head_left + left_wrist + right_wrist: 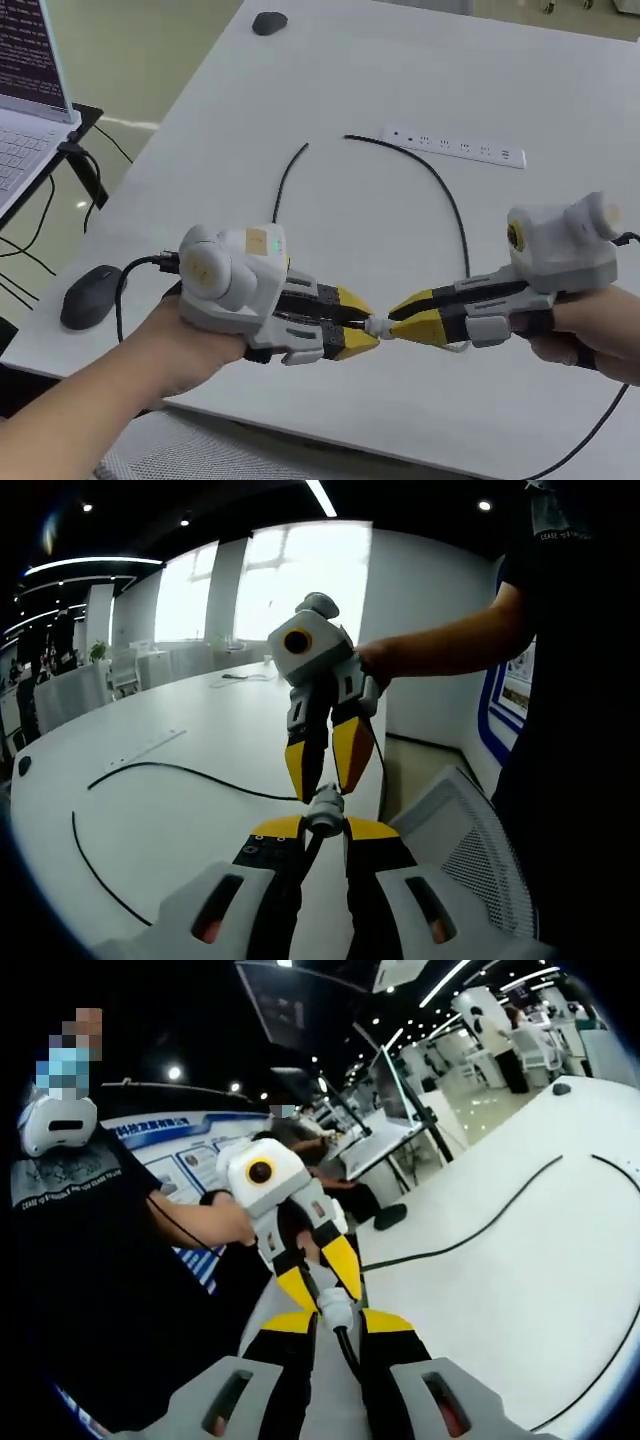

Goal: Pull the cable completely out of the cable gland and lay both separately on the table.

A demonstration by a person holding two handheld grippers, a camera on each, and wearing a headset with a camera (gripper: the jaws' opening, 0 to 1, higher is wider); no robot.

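A small grey-white plastic cable gland (pixel 378 326) on a thin black cable (pixel 346 1346) is clamped between the narrowed left gripper (pixel 364 334) and right gripper (pixel 400 318).

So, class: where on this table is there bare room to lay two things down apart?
Free: table between the long black cable and the short cable; between the near mouse and the short cable; beyond the power strip. Crowded: near edge, where the left gripper and right gripper pinch the cable gland.
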